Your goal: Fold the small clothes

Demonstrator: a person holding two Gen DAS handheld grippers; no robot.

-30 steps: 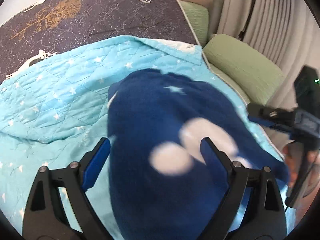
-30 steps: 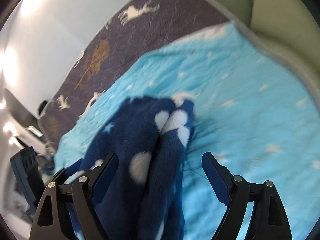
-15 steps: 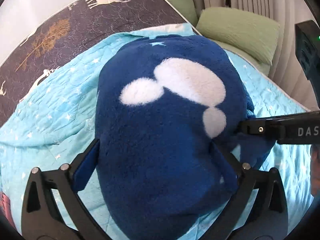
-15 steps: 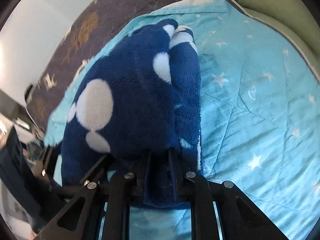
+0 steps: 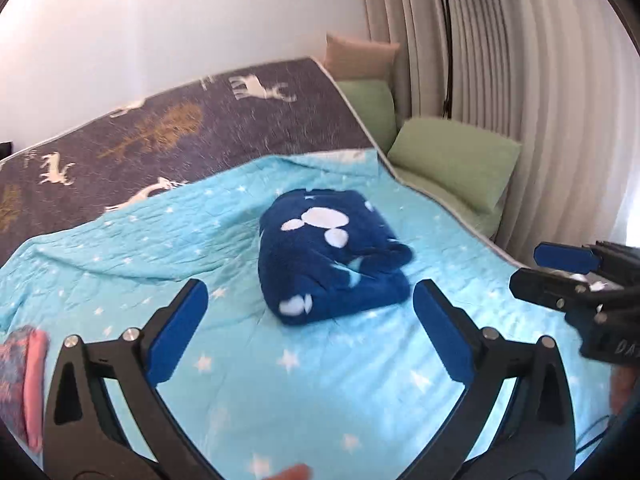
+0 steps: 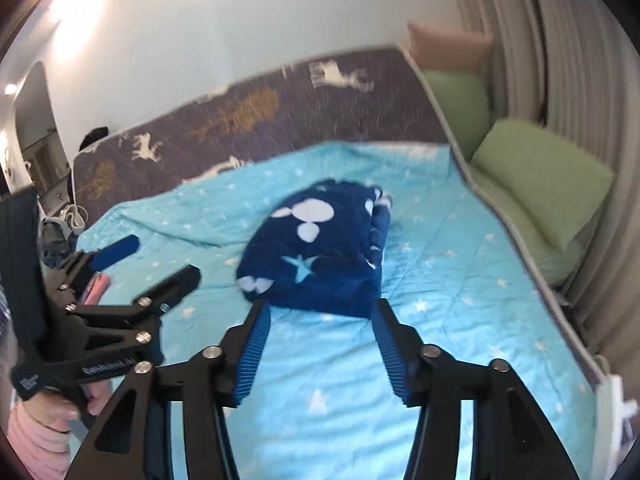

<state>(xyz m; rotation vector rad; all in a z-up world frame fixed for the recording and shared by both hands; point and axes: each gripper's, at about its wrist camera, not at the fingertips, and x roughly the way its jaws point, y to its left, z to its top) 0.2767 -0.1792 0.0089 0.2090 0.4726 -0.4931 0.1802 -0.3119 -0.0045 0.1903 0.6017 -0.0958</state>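
- Both grippers have pulled back & up since 0.5 s ago: then the right one was pinched on the garment's near edge w/ the left straddling it; now neither touches it.
- Far left, left wrist view: pink knitted fabric item (image 5: 25, 376) at the frame edge, well apart from the work; can't tell what it is.
- Left gripper (image 5: 310, 322): blue-padded tongs spread wide, nothing between them, hovering over the quilt short of the garment.
- Centre: navy fleece garment w/ white blobs and pale stars (image 5: 332, 258) lies as a compact folded bundle on the light-blue star-print quilt (image 5: 120, 240), free of both tools. Right wrist view shows the same bundle (image 6: 320, 248) just beyond the tips, stacked edges on its right side.
- Right gripper (image 6: 320, 344): tongs parted, empty, pads pointing at the bundle's near edge but apart from it.
- Behind: dark grey bedspread w/ white deer and gold trees (image 5: 168, 128); right of it green pillows (image 5: 452, 160) by the pale curtain (image 5: 520, 80).
- Meaning for task, my read: the fold on this piece looks done, release complete. One loose flap on the bundle's right side might want a tuck; otherwise next piece.
- Writing: left gripper body seen from right wrist view has white print, blurred, not legible; right gripper body in left wrist view shows "DA…", rest cut off.
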